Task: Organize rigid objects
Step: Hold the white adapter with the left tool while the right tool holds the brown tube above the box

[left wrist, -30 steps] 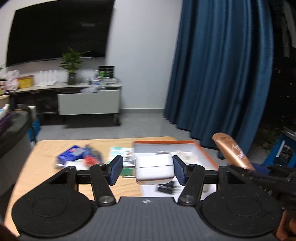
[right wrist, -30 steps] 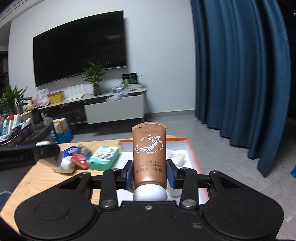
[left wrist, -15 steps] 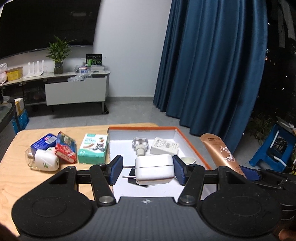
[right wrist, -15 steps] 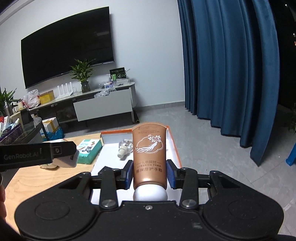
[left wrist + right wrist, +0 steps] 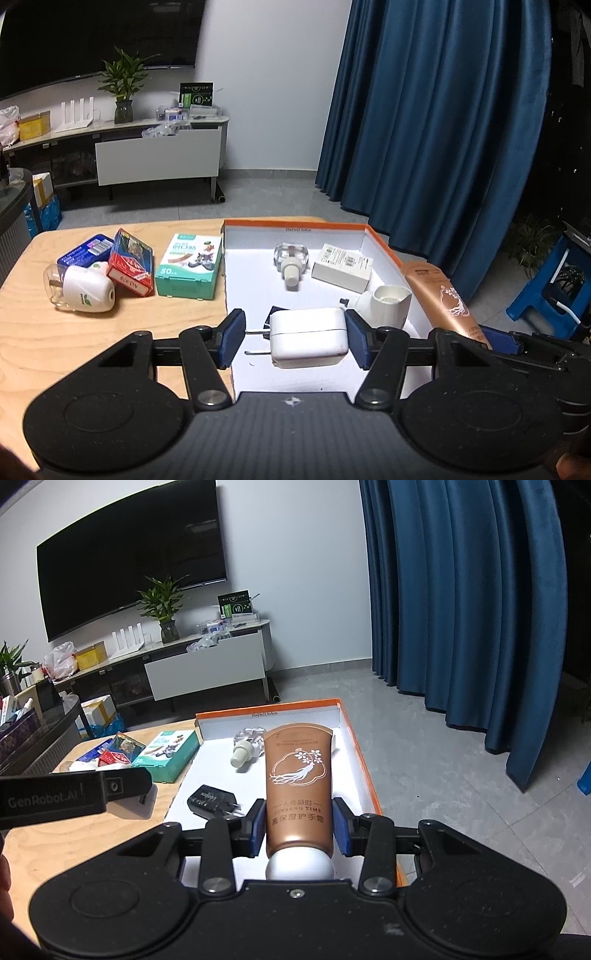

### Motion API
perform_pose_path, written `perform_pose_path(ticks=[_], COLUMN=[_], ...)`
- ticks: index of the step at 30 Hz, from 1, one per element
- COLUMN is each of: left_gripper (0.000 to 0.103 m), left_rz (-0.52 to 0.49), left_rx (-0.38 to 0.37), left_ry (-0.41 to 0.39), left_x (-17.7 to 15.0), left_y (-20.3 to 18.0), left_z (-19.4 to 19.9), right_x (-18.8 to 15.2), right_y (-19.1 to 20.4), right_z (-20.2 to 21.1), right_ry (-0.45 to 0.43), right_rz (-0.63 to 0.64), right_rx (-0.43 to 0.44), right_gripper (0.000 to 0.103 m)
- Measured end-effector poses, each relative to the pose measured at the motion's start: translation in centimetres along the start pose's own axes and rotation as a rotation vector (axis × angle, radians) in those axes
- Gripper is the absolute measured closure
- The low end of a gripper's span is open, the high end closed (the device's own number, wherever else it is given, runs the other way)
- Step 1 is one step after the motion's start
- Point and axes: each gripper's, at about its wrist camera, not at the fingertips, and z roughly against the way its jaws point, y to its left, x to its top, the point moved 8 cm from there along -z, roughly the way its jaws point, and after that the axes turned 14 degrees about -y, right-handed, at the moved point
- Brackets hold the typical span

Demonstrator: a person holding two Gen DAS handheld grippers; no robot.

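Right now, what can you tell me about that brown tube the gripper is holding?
The hand cream tube is glossy copper-brown plastic with a white ginseng drawing, Chinese lettering and a rounded white cap nearest the camera. The right gripper clamps its lower part between blue pads, crimped end pointing away, above the orange-rimmed white box.

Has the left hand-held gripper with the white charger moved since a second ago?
Yes. The left hand-held gripper, holding the white charger, has come down and forward over the orange-rimmed box, whose floor now shows beneath it.
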Motion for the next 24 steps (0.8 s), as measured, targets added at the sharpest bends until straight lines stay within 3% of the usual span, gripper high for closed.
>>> perform_pose_path(ticks=[24], left_gripper=[0.044], left_rz=[0.005], left_rx=[-0.002], left_ry=[0.029], left_x=[-1.0], left_y=[-0.2], left_z=[-0.7], right_x=[-0.6], right_y=[-0.1], right_z=[-1.5], right_ry=[0.018], right_rz=[0.018], right_rx=[-0.028], right_gripper=[0.057])
